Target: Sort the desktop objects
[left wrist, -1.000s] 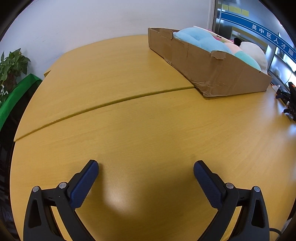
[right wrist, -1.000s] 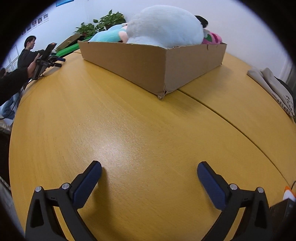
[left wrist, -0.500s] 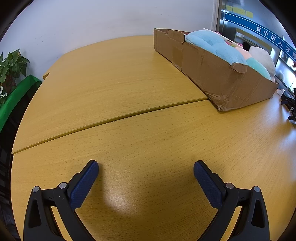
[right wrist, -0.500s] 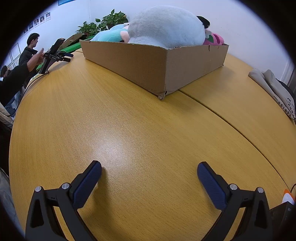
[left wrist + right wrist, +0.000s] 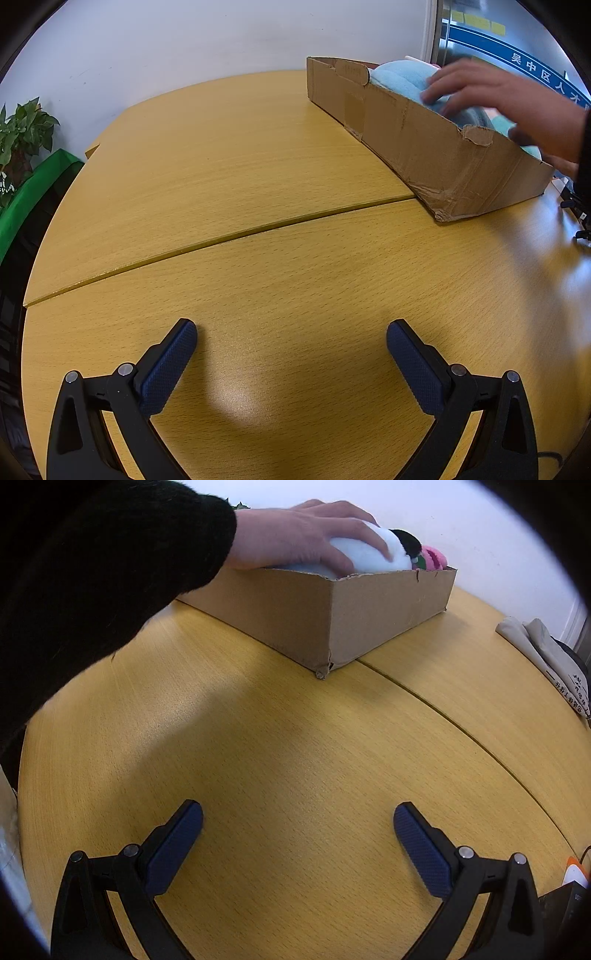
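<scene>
The left tool (image 5: pixel 291 341) is released, its blue-padded fingers (image 5: pixel 168 367) spread wide over bare wood, holding nothing. The right tool (image 5: pixel 298 823) is likewise spread and empty. Both sit low over a yellow wooden tabletop (image 5: pixel 229 177) crossed by a curved seam. Farther back stands an open cardboard box (image 5: pixel 369 616) straddling that seam. Inside lie plush toys: a light blue one (image 5: pixel 400 79), a white one (image 5: pixel 369 554), and a pink one (image 5: pixel 434 559). A bare hand (image 5: pixel 299 535) in a black sleeve rests on the white toy.
</scene>
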